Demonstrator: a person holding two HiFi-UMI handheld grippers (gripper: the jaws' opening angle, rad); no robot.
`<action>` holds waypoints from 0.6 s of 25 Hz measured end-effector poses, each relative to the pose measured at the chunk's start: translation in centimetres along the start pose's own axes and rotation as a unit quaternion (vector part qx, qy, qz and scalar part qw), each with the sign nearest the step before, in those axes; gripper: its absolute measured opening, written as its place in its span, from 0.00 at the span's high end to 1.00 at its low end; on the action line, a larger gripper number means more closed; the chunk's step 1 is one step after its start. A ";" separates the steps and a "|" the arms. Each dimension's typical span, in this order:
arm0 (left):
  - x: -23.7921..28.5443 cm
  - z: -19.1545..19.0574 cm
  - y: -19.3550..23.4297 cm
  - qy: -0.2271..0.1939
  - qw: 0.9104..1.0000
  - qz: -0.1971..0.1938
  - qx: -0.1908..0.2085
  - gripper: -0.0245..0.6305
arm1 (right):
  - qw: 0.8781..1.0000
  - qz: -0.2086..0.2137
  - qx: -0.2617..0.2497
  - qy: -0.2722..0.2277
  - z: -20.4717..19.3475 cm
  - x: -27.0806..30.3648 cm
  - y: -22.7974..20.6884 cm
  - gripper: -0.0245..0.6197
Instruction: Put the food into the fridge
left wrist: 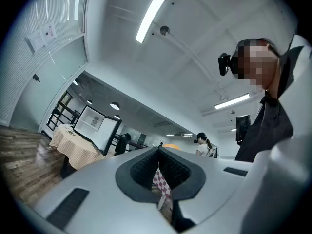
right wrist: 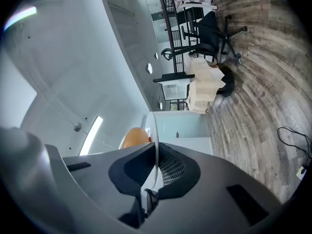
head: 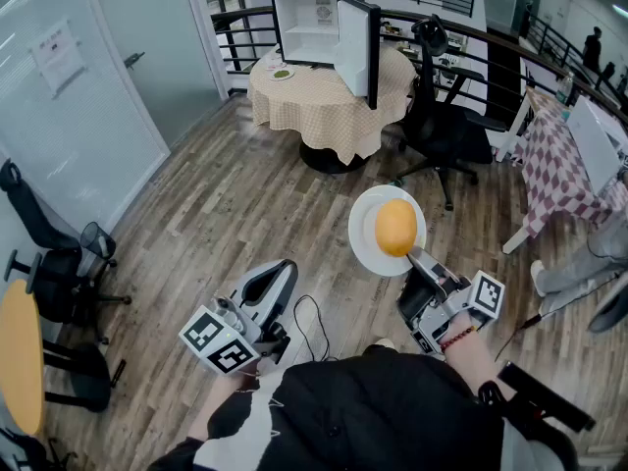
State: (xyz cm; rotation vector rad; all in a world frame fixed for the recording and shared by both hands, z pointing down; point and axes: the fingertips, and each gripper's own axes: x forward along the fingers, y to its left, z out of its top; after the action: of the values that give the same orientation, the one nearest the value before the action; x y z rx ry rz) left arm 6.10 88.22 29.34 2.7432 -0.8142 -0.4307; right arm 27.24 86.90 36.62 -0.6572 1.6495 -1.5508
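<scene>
A white plate point(head: 365, 235) carries a round orange-yellow piece of food point(head: 395, 227). My right gripper point(head: 418, 262) is shut on the plate's near rim and holds it level above the wooden floor. In the right gripper view the plate's rim point(right wrist: 155, 130) runs edge-on between the pads, with the food point(right wrist: 134, 137) to its left. My left gripper point(head: 278, 277) hangs low at the left, shut and holding nothing point(left wrist: 158, 165). The small white fridge point(head: 312, 29) stands on a round table point(head: 324, 101) far ahead, with its door point(head: 357, 49) swung open.
A black office chair point(head: 447, 118) stands right of the fridge table. A red-checked table point(head: 561, 170) and a person's legs point(head: 581, 268) are at the right. Black chairs point(head: 54, 263) line the left wall. A cable point(head: 310, 324) lies on the floor. A small green dish point(head: 283, 74) sits beside the fridge.
</scene>
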 end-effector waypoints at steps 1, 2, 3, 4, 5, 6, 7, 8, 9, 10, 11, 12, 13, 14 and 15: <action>0.1 0.0 0.0 0.000 1.000 -0.001 0.000 0.94 | 1.000 -0.001 -0.001 0.000 0.0 0.0 -0.1 0.93; 0.1 0.0 0.0 0.000 1.000 -0.003 0.000 0.94 | 1.000 -0.003 -0.002 0.000 0.0 0.1 -0.2 0.93; 0.1 -0.1 0.0 0.000 1.000 -0.004 0.000 0.94 | 1.000 -0.004 -0.003 0.000 0.0 0.1 -0.2 0.93; 0.1 0.0 0.0 0.000 1.000 -0.004 0.001 0.94 | 1.000 -0.005 -0.002 0.000 0.0 0.1 -0.3 0.93; 0.1 0.0 0.0 0.000 1.000 -0.004 0.001 0.94 | 1.000 -0.006 -0.001 0.001 -0.1 0.1 -0.3 0.93; 0.1 0.0 0.0 -0.001 1.000 -0.003 0.002 0.94 | 1.000 -0.007 -0.001 0.002 -0.2 0.1 -0.4 0.93; 0.0 0.0 0.1 -0.002 1.000 -0.002 0.002 0.94 | 1.000 -0.008 -0.002 0.002 -0.2 0.1 -0.4 0.93; 0.0 0.0 0.2 -0.004 1.000 -0.001 0.001 0.94 | 1.000 -0.006 -0.007 -0.001 0.0 0.2 -0.4 0.93; -0.1 0.0 0.3 -0.004 1.000 -0.001 0.001 0.94 | 1.000 0.000 -0.015 -0.007 0.3 0.4 -0.4 0.93; -0.1 0.0 0.5 -0.004 1.000 -0.002 0.001 0.94 | 1.000 0.008 -0.025 -0.015 0.7 0.7 -0.3 0.93; 0.0 0.0 0.6 -0.004 1.000 -0.003 0.001 0.94 | 0.999 0.012 -0.030 -0.019 1.0 0.9 -0.2 0.93; 0.0 0.1 0.8 -0.003 1.000 -0.004 0.001 0.94 | 0.999 0.010 -0.030 -0.018 0.9 1.2 -0.2 0.93; 0.0 0.2 1.1 -0.003 1.000 -0.005 0.001 0.94 | 0.999 0.007 -0.030 -0.015 0.8 1.5 -0.3 0.93; 0.0 0.2 1.3 -0.002 1.000 -0.005 0.000 0.94 | 0.999 0.010 -0.032 -0.014 0.9 1.9 -0.2 0.93; 0.0 0.2 1.6 -0.001 1.000 -0.005 -0.002 0.94 | 0.999 0.014 -0.035 -0.016 1.0 2.3 -0.2 0.93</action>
State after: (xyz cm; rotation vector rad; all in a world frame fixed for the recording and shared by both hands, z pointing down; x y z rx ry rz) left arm 5.21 86.86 29.66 2.7457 -0.7992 -0.4358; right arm 26.72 84.49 36.46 -0.6901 1.6894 -1.4613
